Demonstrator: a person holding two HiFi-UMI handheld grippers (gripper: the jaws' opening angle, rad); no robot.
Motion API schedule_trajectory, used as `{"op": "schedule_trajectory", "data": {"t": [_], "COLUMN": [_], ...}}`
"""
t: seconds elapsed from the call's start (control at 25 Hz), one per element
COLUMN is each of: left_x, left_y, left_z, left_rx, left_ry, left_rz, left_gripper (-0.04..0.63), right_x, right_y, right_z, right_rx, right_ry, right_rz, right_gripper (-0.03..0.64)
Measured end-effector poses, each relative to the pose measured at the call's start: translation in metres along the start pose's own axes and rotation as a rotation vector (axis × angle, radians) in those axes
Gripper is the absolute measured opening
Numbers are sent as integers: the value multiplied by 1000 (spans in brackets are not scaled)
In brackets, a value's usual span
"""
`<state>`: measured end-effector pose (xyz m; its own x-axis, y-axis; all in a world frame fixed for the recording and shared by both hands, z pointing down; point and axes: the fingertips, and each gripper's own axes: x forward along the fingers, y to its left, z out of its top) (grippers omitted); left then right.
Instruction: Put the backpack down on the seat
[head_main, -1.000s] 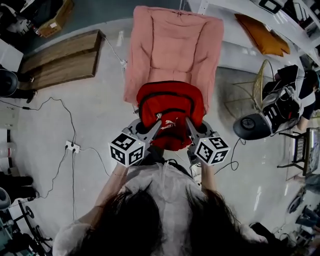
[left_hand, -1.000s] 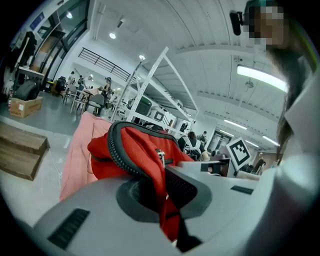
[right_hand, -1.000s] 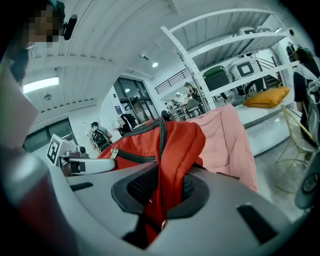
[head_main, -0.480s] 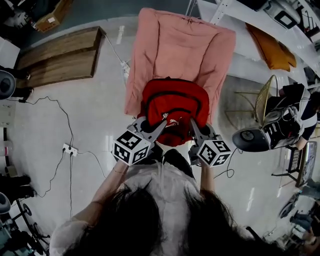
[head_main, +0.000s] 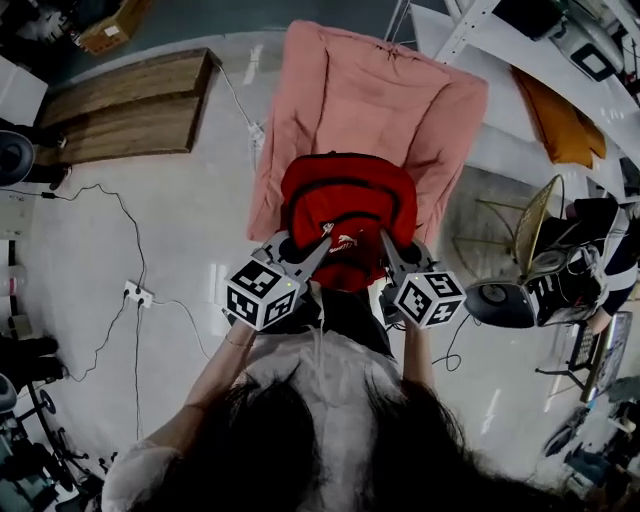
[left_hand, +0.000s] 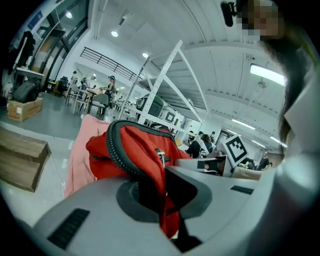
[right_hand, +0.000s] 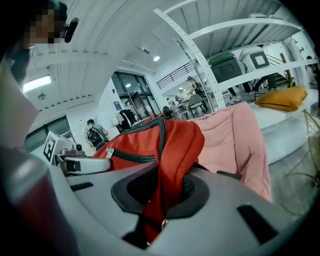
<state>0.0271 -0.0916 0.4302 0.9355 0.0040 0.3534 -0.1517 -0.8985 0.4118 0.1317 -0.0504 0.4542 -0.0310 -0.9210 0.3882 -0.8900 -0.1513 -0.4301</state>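
A red backpack (head_main: 347, 213) with black zips hangs in the air over the front part of a pink cushioned seat (head_main: 370, 110). My left gripper (head_main: 312, 255) is shut on the red fabric at the backpack's near left side. My right gripper (head_main: 387, 252) is shut on its near right side. In the left gripper view the red backpack (left_hand: 134, 152) is pinched between the jaws, with the pink seat (left_hand: 82, 150) behind it. The right gripper view shows the backpack (right_hand: 165, 150) folded into the jaws, the seat (right_hand: 232, 140) beyond.
A wooden bench (head_main: 120, 105) stands at the left. A power strip (head_main: 138, 295) and cables lie on the pale floor. A white shelf rack (head_main: 540, 70) holding an orange cushion (head_main: 565, 125) runs along the right, with a wire chair (head_main: 535, 215) and equipment near it.
The view has shifted a little, so the seat sits slightly further right. The backpack has moved a little further over the seat; both grippers keep their hold.
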Motion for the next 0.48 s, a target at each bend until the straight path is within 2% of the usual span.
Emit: {"op": "schedule_trajectory", "data": {"t": [0.48], "left_x": [61], "left_y": [49], "left_z": [-3], "left_rx": [-184], "left_ry": [36], "left_rz": [231], "left_gripper": [41], "right_x": [72], "right_y": [-55], "right_z": [12], "right_rx": [-46], "right_ry": [177], "right_rz": [207], "right_gripper": [55]}}
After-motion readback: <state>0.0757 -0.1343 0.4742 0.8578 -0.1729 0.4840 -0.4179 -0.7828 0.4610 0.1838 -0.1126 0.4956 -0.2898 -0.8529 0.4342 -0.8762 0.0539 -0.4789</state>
